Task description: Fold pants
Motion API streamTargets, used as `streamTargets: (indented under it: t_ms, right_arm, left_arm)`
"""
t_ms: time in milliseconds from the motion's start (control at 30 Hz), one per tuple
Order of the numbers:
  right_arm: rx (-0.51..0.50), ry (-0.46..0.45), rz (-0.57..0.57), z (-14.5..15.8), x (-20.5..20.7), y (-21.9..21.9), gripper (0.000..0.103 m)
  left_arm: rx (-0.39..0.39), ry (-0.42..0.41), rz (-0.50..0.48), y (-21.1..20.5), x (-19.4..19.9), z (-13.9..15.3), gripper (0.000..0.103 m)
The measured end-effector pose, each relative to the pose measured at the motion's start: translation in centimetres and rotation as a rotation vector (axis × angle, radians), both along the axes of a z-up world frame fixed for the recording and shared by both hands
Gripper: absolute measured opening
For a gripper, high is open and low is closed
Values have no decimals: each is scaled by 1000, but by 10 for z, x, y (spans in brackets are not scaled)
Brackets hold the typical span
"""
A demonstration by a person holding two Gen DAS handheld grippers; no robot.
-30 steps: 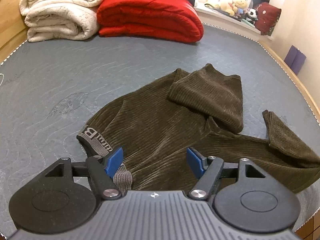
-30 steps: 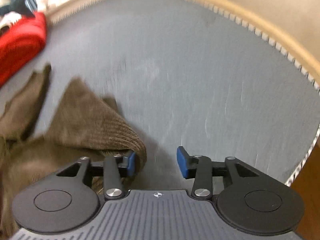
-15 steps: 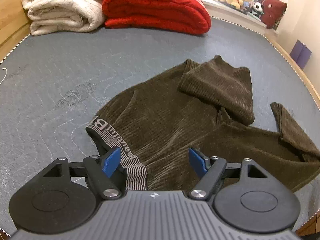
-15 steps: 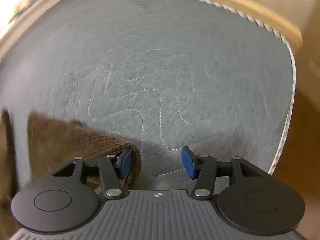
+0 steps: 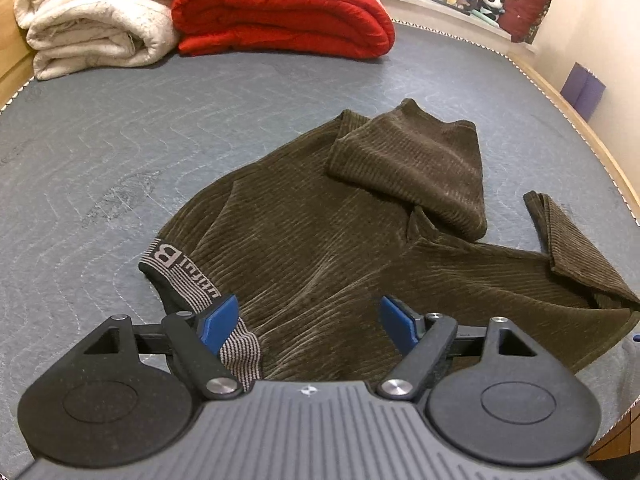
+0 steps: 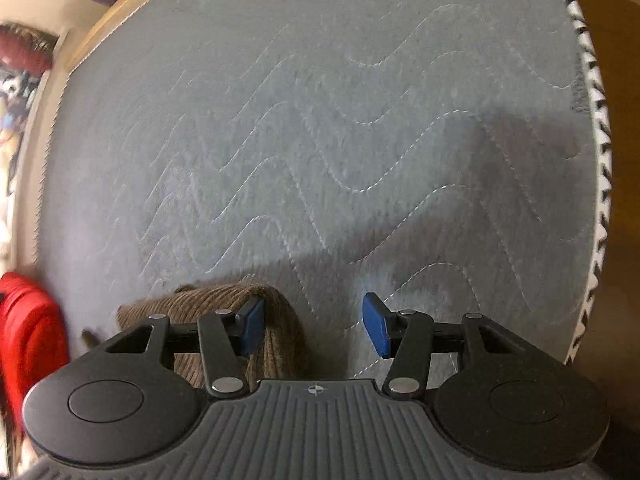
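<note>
Folding barely begun: the brown pants (image 5: pixel 320 240) lie rumpled mid-mattress (image 5: pixel 120 140), legs doubled over, waistband (image 5: pixel 192 284) nearest. Left gripper (image 5: pixel 308 316) jaws are opening, spread over the waistband, pinching nothing. Right gripper (image 6: pixel 314 326) stands parted; only its view shows fabric draped against its left finger.

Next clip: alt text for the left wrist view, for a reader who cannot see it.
Crumpled brown corduroy pants lie on a grey quilted mattress, the left gripper opening just above their striped waistband. Behind are a folded white blanket and a red one.
</note>
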State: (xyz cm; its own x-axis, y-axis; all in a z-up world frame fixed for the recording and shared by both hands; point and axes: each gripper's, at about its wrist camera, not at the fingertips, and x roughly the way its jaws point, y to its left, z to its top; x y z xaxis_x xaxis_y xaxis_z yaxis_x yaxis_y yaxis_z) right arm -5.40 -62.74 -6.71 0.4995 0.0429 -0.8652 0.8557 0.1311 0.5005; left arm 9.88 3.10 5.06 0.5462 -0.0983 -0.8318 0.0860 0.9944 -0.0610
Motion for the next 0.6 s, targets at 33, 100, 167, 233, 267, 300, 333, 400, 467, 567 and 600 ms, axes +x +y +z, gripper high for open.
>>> streamTargets:
  t_ms: [33,100,167,233,267,300,333,400,467,567,600]
  right_arm:
    - [-4,-8,28,2,-1,-2,54]
    - [-1,-31,78,3,-2,-4,53]
    - [-35,-14,55,7,-13,-10,52]
    - [-47,-2,-2,8,-30,-22,53]
    - [-44,-12,-42,9,-39,-30,53]
    - [-56,-19,-61,9,-45,-35,53]
    - [-89,-17,-55,13,-47,-38,53]
    - [-173,-8,17,22,-41,-37,53]
    - [-256,-28,105,34,-29,-29,53]
    - [-389,-62,271,50,-2,-5,53]
    - [-437,-72,325,55,8,5,53]
  left_arm:
    - [-1,3,-1,-1,0,0,83]
    - [-2,4,-4,-4,0,0,83]
    - [-2,3,-8,-7,0,0,83]
    - [0,4,-13,-11,0,-1,84]
    - [1,4,-16,-13,0,-1,84]
    - [3,5,-21,-15,0,-2,84]
    - [6,4,-25,-17,0,-2,84]
    - [9,6,-26,-19,1,-3,84]
    - [9,9,-25,-20,2,-4,84]
    - [16,13,-27,-23,2,-7,84]
    - [17,15,-29,-24,2,-8,84]
